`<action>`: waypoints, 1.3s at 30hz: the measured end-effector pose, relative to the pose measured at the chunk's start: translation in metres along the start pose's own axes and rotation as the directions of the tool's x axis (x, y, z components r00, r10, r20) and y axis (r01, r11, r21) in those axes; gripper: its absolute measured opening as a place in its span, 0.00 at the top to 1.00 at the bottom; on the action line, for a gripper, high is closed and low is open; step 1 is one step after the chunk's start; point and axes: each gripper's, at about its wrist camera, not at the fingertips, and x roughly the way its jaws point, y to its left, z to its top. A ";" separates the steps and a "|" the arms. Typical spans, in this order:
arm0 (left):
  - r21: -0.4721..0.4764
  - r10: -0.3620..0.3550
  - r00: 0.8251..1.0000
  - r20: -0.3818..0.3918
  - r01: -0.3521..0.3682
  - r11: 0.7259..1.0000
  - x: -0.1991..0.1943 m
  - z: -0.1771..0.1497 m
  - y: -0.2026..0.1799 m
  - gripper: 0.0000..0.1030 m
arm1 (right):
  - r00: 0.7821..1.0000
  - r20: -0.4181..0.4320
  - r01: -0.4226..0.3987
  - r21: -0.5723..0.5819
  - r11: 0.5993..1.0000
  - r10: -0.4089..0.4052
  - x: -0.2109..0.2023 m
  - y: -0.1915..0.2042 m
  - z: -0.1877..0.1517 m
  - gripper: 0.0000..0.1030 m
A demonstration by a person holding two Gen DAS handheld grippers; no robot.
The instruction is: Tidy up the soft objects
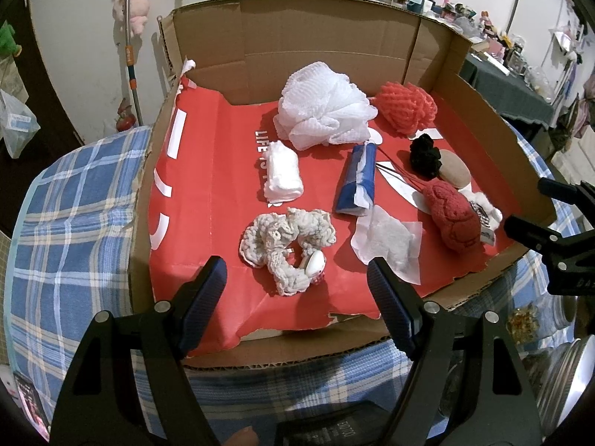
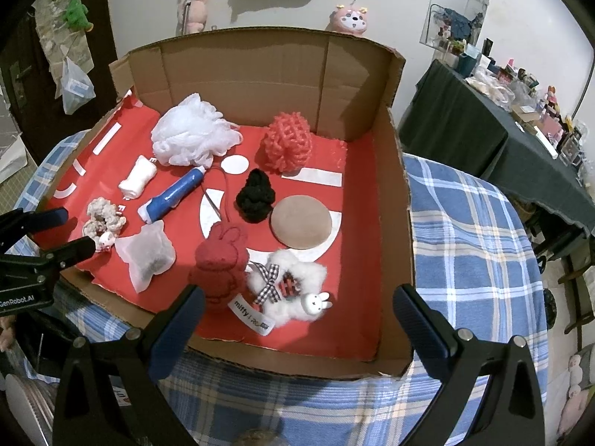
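A cardboard box [image 1: 260, 41] lined with red paper holds several soft objects: a white mesh pouf [image 1: 323, 107], a red mesh pouf [image 1: 407, 106], a rolled white cloth [image 1: 282, 176], a cream knitted scrunchie [image 1: 286, 245], a blue and white tube [image 1: 357, 178], a white sachet [image 1: 390, 241], a red plush bunny [image 2: 221, 260], a black knitted piece [image 2: 256, 195], a tan round pad [image 2: 301, 221] and a white fluffy Miffy charm [image 2: 290, 290]. My left gripper [image 1: 297, 304] is open at the box's near edge, in front of the scrunchie. My right gripper [image 2: 297, 330] is open in front of the bunny and charm.
The box [image 2: 394, 200] sits on a blue plaid cloth [image 2: 465, 241]. Metal jar lids [image 1: 565, 371] stand at the near right. A dark cluttered table [image 2: 520, 141] is at the far right. Plush toys [image 2: 349, 18] hang on the wall behind.
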 end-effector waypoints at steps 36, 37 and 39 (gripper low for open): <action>0.028 -0.059 0.938 0.340 0.053 0.998 -0.141 -0.111 -0.037 0.05 | 0.948 0.317 -0.027 0.008 1.000 0.023 -0.158 0.041 -0.117 0.00; 0.026 -0.061 0.939 0.340 0.055 0.998 -0.140 -0.117 -0.039 0.05 | 0.949 0.315 -0.033 0.013 0.999 0.027 -0.156 0.042 -0.125 0.00; 0.021 -0.061 0.941 0.334 0.057 0.998 -0.135 -0.132 -0.045 0.05 | 0.954 0.296 -0.052 0.026 0.998 0.042 -0.147 0.044 -0.142 0.00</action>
